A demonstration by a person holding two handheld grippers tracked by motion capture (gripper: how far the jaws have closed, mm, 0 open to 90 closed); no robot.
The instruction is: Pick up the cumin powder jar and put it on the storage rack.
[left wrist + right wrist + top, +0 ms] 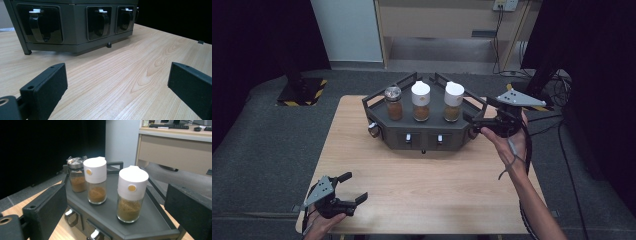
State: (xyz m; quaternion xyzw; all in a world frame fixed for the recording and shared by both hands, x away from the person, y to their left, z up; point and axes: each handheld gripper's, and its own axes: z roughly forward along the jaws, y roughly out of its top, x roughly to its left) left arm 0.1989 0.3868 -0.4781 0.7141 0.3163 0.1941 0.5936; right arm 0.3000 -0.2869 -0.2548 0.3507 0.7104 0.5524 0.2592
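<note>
With its jaws wide and empty, the right gripper (476, 121) could topple the nearest white-capped spice jar (131, 194) against its neighbour on the dark rack (147, 230).

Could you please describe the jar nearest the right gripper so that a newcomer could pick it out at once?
On the light wooden table stands a dark grey angular rack bearing three spice jars in a row. Take the glass jar with the white cap at the row's right end, nearest the open right gripper. Unlike the white-capped middle jar, its powder is paler, and the left jar has a metal lid.
</note>
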